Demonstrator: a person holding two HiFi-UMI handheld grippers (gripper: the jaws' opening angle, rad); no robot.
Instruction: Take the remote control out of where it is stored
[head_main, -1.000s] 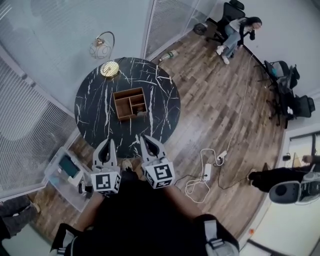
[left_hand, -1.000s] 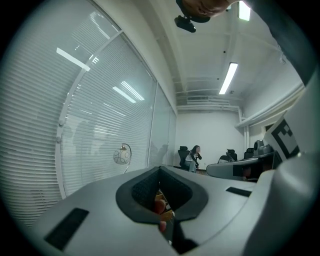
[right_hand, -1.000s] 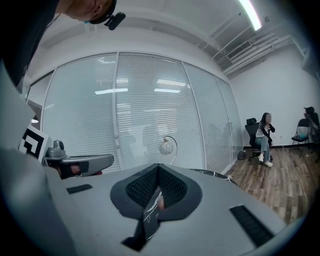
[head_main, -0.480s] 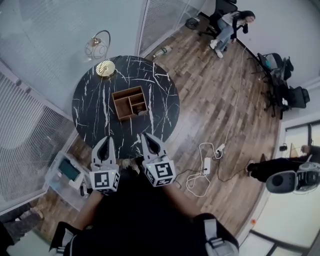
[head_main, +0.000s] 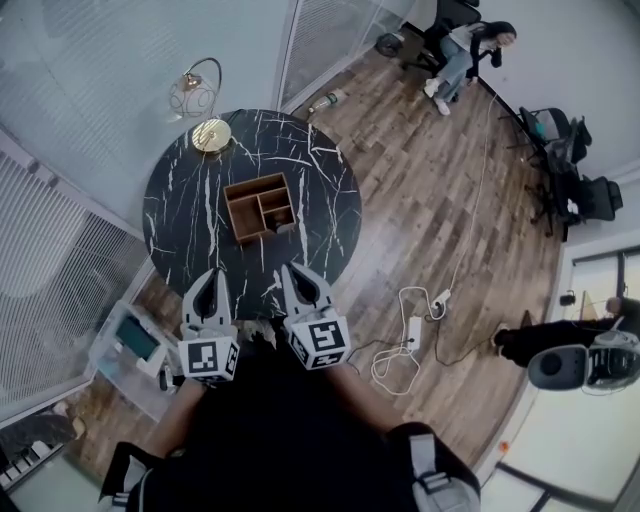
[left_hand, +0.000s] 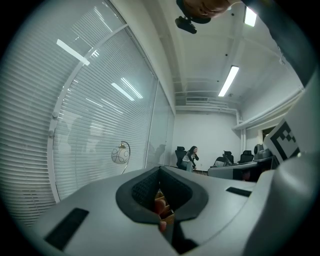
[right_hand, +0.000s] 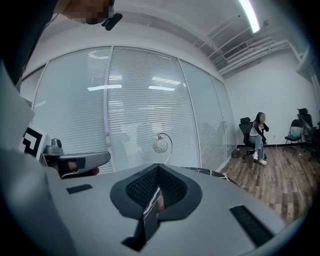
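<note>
A brown wooden organiser box (head_main: 262, 207) with compartments stands in the middle of the round black marble table (head_main: 190, 220). A pale thing lies at the box's near right corner (head_main: 284, 228); I cannot make out the remote control for sure. My left gripper (head_main: 211, 276) and right gripper (head_main: 295, 272) hang side by side over the table's near edge, pointing at the box and short of it. Both are shut with nothing held. In the left gripper view, the left gripper (left_hand: 161, 199) has its jaws met, and a bit of the wooden box (left_hand: 163, 210) shows through their gap. The right gripper (right_hand: 159, 200) looks the same.
A gold-based lamp (head_main: 211, 134) with a globe (head_main: 188, 95) stands at the table's far left edge. Glass walls with blinds curve behind. A clear plastic bin (head_main: 135, 350) sits on the floor at left. A power strip with cables (head_main: 413, 338) lies on the floor at right. A seated person (head_main: 468, 48) is far back.
Both grippers have edged a little towards the table, still side by side and shut. The box has not moved.
</note>
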